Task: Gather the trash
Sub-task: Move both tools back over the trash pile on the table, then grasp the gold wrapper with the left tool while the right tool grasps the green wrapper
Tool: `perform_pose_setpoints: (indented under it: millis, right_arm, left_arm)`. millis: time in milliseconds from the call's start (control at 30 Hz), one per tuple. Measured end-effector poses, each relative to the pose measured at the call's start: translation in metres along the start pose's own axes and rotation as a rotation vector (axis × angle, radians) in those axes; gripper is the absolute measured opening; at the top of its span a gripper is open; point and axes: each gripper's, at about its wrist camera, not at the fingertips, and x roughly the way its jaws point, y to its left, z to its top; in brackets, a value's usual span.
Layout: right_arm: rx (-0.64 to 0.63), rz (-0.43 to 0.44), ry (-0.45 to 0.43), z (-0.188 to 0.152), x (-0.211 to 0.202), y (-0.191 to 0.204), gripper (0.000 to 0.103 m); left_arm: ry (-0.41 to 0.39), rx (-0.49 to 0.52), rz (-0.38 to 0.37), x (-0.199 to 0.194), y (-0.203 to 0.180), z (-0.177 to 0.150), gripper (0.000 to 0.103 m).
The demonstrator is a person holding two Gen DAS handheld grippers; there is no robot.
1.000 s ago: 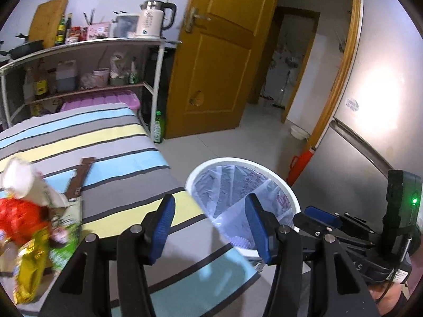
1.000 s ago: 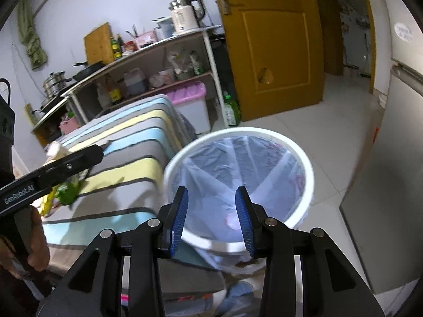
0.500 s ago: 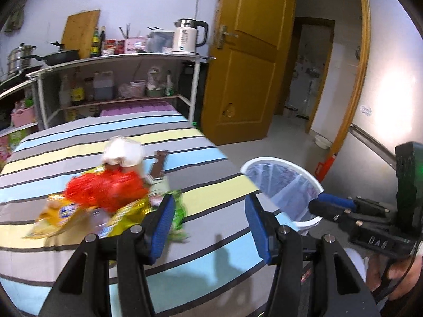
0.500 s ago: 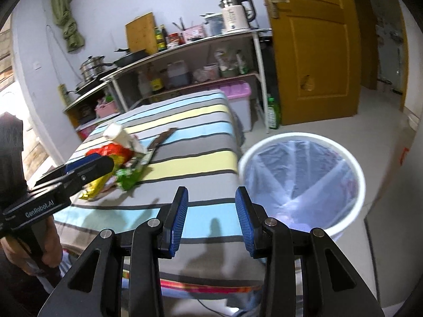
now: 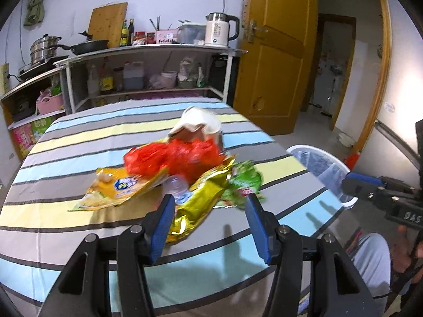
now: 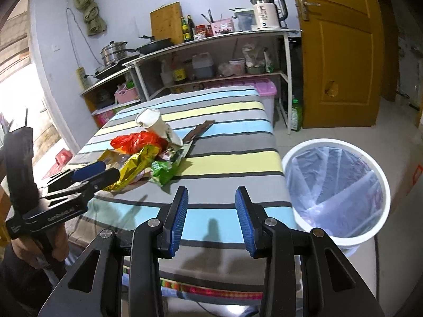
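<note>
A heap of trash lies on the striped table (image 5: pixel 79 142): a red plastic bag (image 5: pixel 174 158), a crushed paper cup (image 5: pixel 201 124), a yellow snack bag (image 5: pixel 119 187), a gold wrapper (image 5: pixel 201 198) and a green wrapper (image 5: pixel 243 182). My left gripper (image 5: pixel 210 211) stands open just short of the gold wrapper, nothing between its blue pads. My right gripper (image 6: pixel 211 208) hovers open and empty over the table's near edge, right of the heap (image 6: pixel 148 153). A white bin (image 6: pixel 335 190) with a clear liner stands on the floor at the table's right.
A brown flat strip (image 6: pixel 198 132) lies past the cup. Shelves (image 5: pixel 148 52) with pots, bottles and a kettle (image 5: pixel 219 33) line the back wall. A yellow door (image 5: pixel 275 60) stands open at the right. A green bottle (image 6: pixel 296 115) stands on the floor.
Both grippers swung left from over the bin toward the table. The trash heap now sits right before my left gripper. Both jaws kept the same width.
</note>
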Motion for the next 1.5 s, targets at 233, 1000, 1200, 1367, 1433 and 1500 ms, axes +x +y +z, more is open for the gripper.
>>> perform_pose_setpoints:
  millis: [233,1000,1200,1367,1433,1500]
  right_arm:
    - [-0.012,0.006,0.022,0.002,0.012,0.008,0.038]
    - [-0.062,0.129,0.116,0.02,0.082,0.046,0.038]
    - [-0.067,0.141,0.158,0.022,0.107,0.056,0.038]
    - [-0.066,0.127,0.16,0.022,0.113,0.057,0.032]
    - [-0.071,0.124,0.157,0.022,0.112,0.057,0.027]
    - [-0.08,0.118,0.148,0.021,0.109,0.057,0.027]
  left_arm:
    - [0.065,0.02,0.035,0.019,0.007,-0.007,0.057]
    - [0.081,-0.042,0.006,0.007,0.024,-0.017,0.024]
    - [0.063,-0.06,0.002,0.001,0.034,-0.015,0.023]
    - [0.059,-0.061,-0.001,-0.001,0.035,-0.015,0.023]
    - [0.058,-0.061,-0.001,-0.001,0.035,-0.014,0.023]
    - [0.057,-0.062,0.0,-0.001,0.034,-0.014,0.023]
